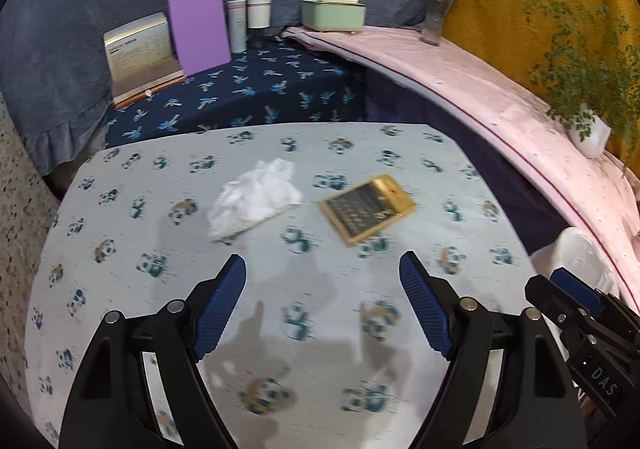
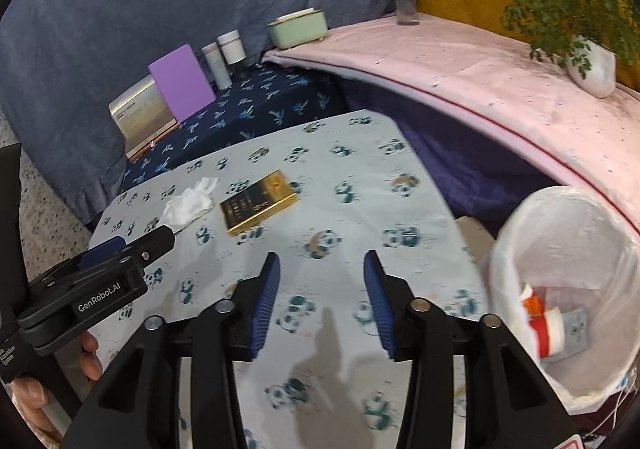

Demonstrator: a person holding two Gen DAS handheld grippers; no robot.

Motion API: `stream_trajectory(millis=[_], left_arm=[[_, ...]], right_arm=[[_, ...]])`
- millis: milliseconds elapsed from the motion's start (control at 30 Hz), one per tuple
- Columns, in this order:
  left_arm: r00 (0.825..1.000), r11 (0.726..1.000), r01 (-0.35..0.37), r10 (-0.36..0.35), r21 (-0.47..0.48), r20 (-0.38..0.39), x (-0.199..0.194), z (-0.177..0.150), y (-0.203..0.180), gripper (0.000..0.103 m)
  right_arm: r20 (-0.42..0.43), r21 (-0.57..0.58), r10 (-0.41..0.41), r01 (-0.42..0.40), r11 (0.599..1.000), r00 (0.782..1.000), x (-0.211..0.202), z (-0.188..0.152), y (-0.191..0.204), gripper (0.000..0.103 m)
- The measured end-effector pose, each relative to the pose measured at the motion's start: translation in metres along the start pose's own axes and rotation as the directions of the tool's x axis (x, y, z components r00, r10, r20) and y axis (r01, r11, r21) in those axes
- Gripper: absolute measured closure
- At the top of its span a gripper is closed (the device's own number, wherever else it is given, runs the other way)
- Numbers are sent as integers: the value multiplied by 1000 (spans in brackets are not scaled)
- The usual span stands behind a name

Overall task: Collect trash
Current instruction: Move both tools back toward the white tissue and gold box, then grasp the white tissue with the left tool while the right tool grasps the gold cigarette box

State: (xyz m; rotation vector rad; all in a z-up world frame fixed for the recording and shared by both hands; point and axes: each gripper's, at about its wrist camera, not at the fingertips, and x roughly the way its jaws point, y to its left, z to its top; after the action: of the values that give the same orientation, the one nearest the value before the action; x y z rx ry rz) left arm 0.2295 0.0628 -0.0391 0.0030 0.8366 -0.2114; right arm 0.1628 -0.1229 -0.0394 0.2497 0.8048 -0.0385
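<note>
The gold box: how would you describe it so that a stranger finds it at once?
Look at the panda-print table in front of both grippers. Near its middle lies the gold box, flat, with a dark label on top. The crumpled white tissue to its left is soft and shapeless.

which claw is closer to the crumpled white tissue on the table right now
Left. The left claw hangs open just short of the crumpled tissue, slightly to its right. The right claw is open farther off, beyond the gold box and nearer the lined bin.
</note>
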Motion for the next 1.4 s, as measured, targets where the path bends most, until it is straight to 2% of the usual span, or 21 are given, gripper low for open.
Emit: stream_trajectory(millis=[233,367,500,600,733,800,867,967,1067,1233,1400], left_arm=[[999,999,-25,26,35,-23,36,15,40,28],[999,998,-23,26,64,-42,62,26,51,28],[998,998,-6,10,65,-62,88,36,60,28],[995,998,38,-34,42,-93,105,42,65,29],[988,997,78,-77,6,-137,125,45,69,45],[986,996,84,-83,5,-145,129,46,68,53],[982,995,101,-99,7,-161,132,46,67,73],[977,992,123,-121,2,-177,132,44,65,87],[970,989,149,-149,-14,-193,130,40,64,91],[969,988,146,-154,-56,-193,123,33,64,92],[980,994,77,-90,-76,-178,120,32,68,93]], right_arm=[[-61,-46,40,-43,998,997,52,7,46,57],[-91,-38,54,-57,998,994,81,14,55,57],[-116,-14,63,-65,998,991,106,21,58,57],[-136,8,71,-70,997,988,123,25,58,57],[-148,26,77,-74,997,986,141,33,60,54],[-148,29,83,-80,996,985,147,36,62,48],[-144,35,93,-89,995,985,150,39,63,45],[-144,39,97,-92,995,985,158,44,67,44],[-149,42,100,-94,995,984,164,46,68,44],[-160,46,96,-90,995,982,175,47,74,44],[-152,42,72,-66,997,986,187,54,87,38]])
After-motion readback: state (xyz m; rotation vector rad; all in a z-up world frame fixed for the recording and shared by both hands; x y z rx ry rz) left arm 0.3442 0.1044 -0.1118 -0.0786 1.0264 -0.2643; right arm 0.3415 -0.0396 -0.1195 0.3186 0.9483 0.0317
